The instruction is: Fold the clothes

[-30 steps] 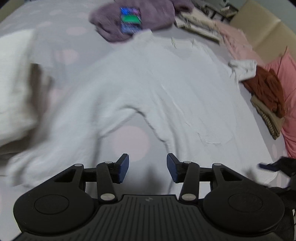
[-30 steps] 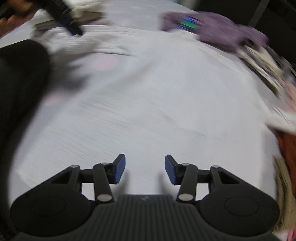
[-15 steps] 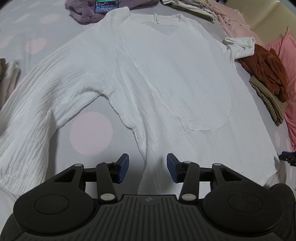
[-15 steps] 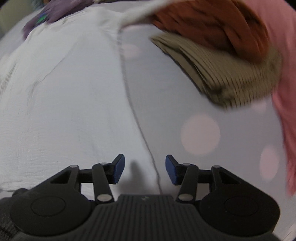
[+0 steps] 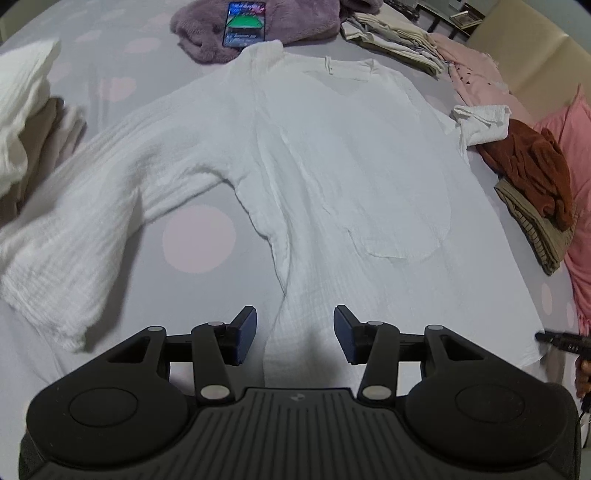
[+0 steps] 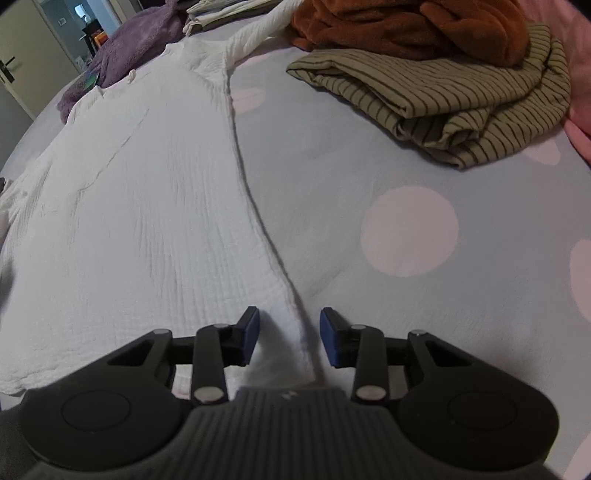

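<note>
between right gripper (image 6: 289,334) closing jaws, white shirt (image 6: 147,206) side hem, pads not touching, left gripper (image 5: 294,334) open above hem

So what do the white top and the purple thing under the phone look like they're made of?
White top: looks like a light crinkled cotton gauze, matte; fine ridges run all over it and it lies thin and limp on the bed. Purple garment: seems a fluffy fleece or plush, with a fuzzy, soft-edged nap and thick rounded folds. Fibre content can't be told from the look.
</note>
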A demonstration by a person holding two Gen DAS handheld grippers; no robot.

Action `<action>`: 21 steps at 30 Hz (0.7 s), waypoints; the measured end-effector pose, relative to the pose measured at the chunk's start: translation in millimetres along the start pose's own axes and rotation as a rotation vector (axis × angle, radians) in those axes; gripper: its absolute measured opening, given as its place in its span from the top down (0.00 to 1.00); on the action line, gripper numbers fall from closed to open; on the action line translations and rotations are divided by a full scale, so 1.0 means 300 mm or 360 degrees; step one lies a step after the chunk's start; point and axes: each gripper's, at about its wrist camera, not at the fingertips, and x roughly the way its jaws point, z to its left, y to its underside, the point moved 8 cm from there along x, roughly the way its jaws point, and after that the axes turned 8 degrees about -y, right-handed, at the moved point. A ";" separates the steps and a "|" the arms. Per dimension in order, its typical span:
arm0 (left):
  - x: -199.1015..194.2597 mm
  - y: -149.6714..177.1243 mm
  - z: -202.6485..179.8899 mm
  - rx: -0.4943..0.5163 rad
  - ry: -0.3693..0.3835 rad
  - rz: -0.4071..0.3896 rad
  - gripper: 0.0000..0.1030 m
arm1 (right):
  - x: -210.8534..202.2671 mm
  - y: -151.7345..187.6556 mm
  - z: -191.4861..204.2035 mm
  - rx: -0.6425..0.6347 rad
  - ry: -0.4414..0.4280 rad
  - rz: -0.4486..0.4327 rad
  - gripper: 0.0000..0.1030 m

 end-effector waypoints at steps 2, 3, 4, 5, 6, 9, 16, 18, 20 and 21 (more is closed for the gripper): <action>0.013 0.007 0.005 -0.0021 0.0003 0.0003 0.57 | 0.007 0.003 0.034 -0.0043 -0.0032 0.0046 0.94; 0.016 0.010 0.008 -0.0030 0.0003 0.0002 0.57 | 0.005 0.003 0.046 -0.0045 -0.0026 0.0049 0.94; 0.018 0.015 0.010 -0.0035 0.0008 0.0002 0.57 | -0.003 -0.003 0.048 -0.0030 -0.0019 0.0042 0.95; 0.021 0.020 0.011 -0.0040 0.0014 0.0001 0.57 | -0.015 -0.018 0.043 -0.0021 -0.0003 0.0030 0.95; 0.022 0.025 0.013 -0.0042 0.0016 0.0001 0.57 | -0.030 -0.028 0.036 -0.0012 0.0015 0.0016 0.95; 0.022 0.040 0.021 -0.0031 0.0008 0.0004 0.57 | -0.074 -0.063 -0.001 0.0005 0.0028 0.0007 0.95; 0.017 0.033 0.030 -0.0017 0.0013 0.0005 0.57 | -0.222 -0.039 -0.146 0.0073 0.0110 -0.0004 0.96; 0.018 0.025 0.035 -0.0015 0.0015 -0.0001 0.57 | -0.256 -0.010 -0.179 0.0075 0.0145 0.0021 0.96; 0.021 0.018 0.045 -0.0020 0.0013 -0.0004 0.56 | -0.285 0.014 -0.229 0.0112 0.0209 0.0015 0.96; 0.024 0.015 0.050 -0.0023 0.0013 -0.0003 0.56 | -0.298 0.016 -0.255 0.0143 0.0242 -0.0003 0.96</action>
